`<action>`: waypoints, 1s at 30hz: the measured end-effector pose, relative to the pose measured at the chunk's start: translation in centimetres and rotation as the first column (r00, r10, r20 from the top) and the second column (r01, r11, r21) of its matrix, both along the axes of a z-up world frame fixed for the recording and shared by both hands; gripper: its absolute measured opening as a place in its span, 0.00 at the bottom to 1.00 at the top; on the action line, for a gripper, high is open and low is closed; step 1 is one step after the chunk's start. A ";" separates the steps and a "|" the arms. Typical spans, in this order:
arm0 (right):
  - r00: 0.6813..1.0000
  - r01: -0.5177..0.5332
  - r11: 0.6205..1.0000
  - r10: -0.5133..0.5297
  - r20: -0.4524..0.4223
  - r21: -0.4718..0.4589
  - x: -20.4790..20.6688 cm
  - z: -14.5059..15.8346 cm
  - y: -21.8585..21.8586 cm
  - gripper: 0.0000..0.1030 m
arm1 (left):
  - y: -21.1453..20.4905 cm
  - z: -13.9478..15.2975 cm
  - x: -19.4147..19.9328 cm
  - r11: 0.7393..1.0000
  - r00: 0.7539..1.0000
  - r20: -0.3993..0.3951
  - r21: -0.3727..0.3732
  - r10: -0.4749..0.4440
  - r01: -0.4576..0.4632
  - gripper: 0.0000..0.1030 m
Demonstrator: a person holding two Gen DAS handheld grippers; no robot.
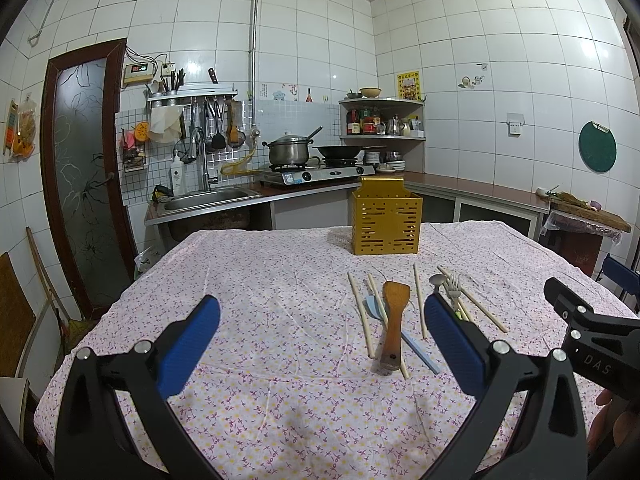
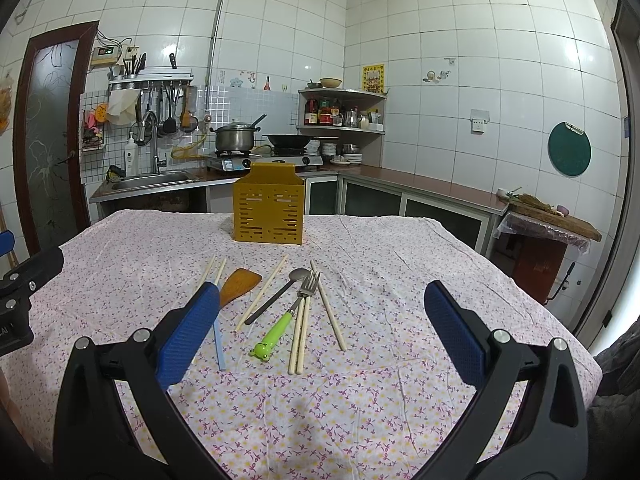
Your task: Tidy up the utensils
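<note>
A yellow slotted utensil holder stands upright at the far side of the table. In front of it lie several wooden chopsticks, a wooden spatula, a metal spoon, a fork with a green frog handle and a light-blue spoon. My left gripper hovers open to the left of the spatula, nothing between its fingers. My right gripper hovers open above the near ends of the fork and chopsticks, apart from them. The right gripper's body shows at the left wrist view's right edge.
A floral cloth covers the table. Behind it runs a kitchen counter with a sink, a stove with a pot and a wok, and a corner shelf. A side stand with a chopping board is at the right.
</note>
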State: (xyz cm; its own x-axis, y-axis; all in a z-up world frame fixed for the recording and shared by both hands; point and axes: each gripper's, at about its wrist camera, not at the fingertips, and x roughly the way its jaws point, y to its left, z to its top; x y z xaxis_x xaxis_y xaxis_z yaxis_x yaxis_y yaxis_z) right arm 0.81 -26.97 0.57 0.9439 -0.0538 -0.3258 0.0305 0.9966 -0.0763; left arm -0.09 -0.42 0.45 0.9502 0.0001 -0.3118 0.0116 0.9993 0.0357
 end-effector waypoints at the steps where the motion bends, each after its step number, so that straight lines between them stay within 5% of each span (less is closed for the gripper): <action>1: 1.000 0.000 1.000 0.000 0.000 0.000 0.0 0.0 0.0 0.96 | 0.0 0.0 0.0 1.000 1.000 0.000 0.001 0.001 -0.001 0.97; 17: 1.000 0.003 1.000 -0.003 -0.015 -0.003 0.6 -0.6 0.0 0.96 | 0.1 -1.0 1.1 1.000 1.000 -0.025 -0.003 0.001 -0.002 0.97; 30: 0.994 -0.012 1.000 0.011 -0.107 -0.007 6.4 -1.2 -1.1 0.96 | 0.2 -2.0 7.5 0.999 0.981 -0.187 -0.028 -0.045 0.040 0.97</action>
State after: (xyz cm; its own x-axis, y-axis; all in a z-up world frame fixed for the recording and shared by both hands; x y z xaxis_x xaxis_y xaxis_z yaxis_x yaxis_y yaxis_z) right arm 7.18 -28.10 -0.63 0.9044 -0.0458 -0.4242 0.0100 0.9962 -0.0863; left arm 7.38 -0.23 -1.56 0.8741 -0.0484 -0.4834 0.0582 0.9983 0.0054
